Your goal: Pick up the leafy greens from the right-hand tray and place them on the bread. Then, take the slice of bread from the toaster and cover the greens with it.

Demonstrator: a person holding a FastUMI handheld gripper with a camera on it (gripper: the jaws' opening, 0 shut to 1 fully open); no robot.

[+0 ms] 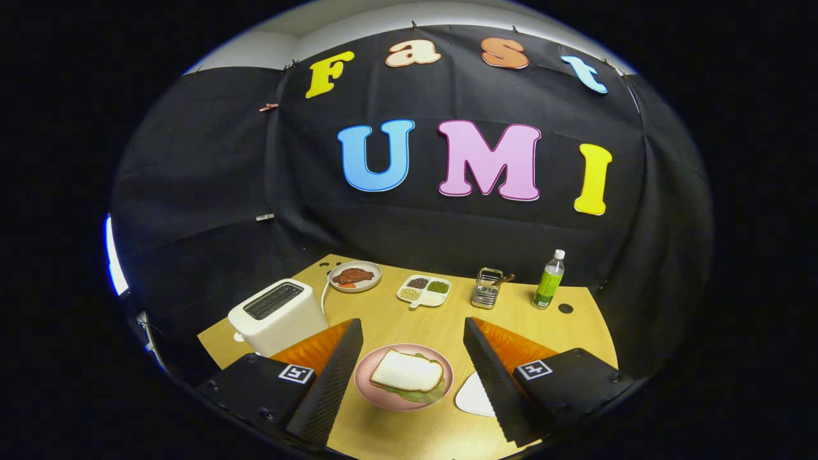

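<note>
A pink plate (377,390) lies on the wooden table between my two fingers. On it a white bread slice (408,371) covers leafy greens (423,395), whose green edge pokes out at the slice's near right side. My gripper (409,377) hangs above the plate, open, with nothing between its fingers. The white toaster (278,315) stands beyond the left finger; its slots look dark and I see no bread in them. A white tray (474,397) peeks out beside the right finger.
Past the plate stand a grey plate with a brown piece of food (354,276), a white divided dish of grains (424,291), a metal rack (487,288) and a green bottle (549,280). The table's far edge meets the black cloth wall.
</note>
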